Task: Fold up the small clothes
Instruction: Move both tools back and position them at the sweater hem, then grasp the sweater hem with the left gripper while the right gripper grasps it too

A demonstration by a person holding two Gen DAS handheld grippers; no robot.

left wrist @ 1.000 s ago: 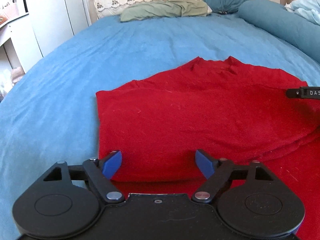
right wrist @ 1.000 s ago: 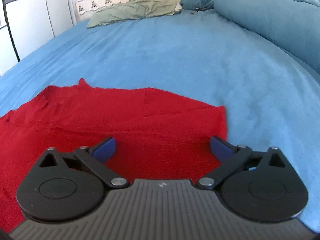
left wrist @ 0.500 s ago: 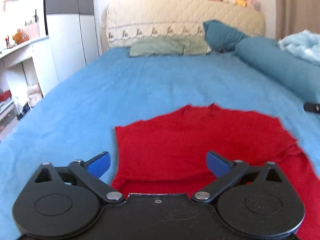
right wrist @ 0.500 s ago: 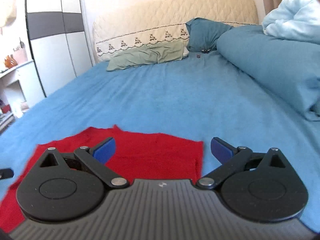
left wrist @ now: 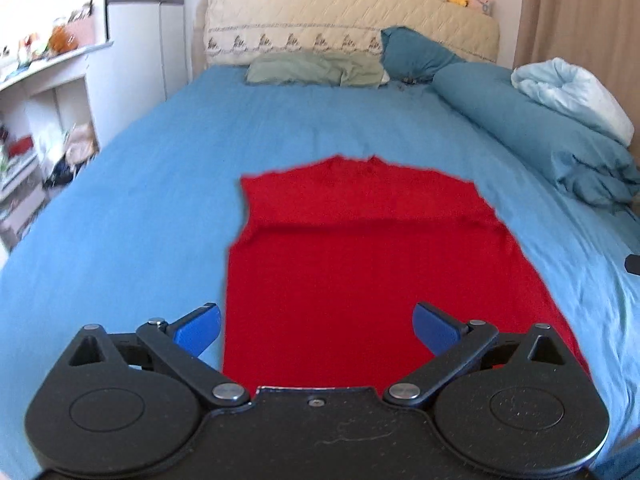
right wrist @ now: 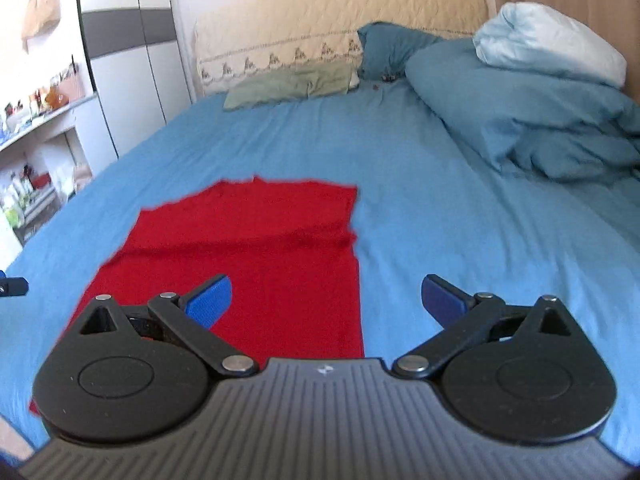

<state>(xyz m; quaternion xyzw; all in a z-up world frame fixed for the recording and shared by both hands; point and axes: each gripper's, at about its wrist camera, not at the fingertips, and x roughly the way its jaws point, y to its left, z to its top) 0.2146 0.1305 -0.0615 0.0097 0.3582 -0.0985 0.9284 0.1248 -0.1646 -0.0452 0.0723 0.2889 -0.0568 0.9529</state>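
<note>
A red knitted garment (left wrist: 360, 256) lies flat on the blue bed sheet (left wrist: 140, 208), its far part folded back over itself with a fold edge across it. My left gripper (left wrist: 316, 330) hangs above the garment's near end, jaws wide open and empty. In the right wrist view the same red garment (right wrist: 256, 256) lies left of centre. My right gripper (right wrist: 326, 300) floats over its right edge, open, with nothing between its blue pads. A dark tip of the other gripper shows at the edge of each view.
Pillows (left wrist: 316, 70) and a cream headboard (left wrist: 348, 28) with plush toys stand at the far end. A rolled blue duvet (right wrist: 520, 120) with a pale blanket (right wrist: 548, 44) runs along the right side. White shelves and a wardrobe (left wrist: 56, 112) stand left of the bed.
Both grippers have drawn back and up from the garment, which now looks smaller and farther. The left jaws have spread wider. The folded garment stays on the sheet.
</note>
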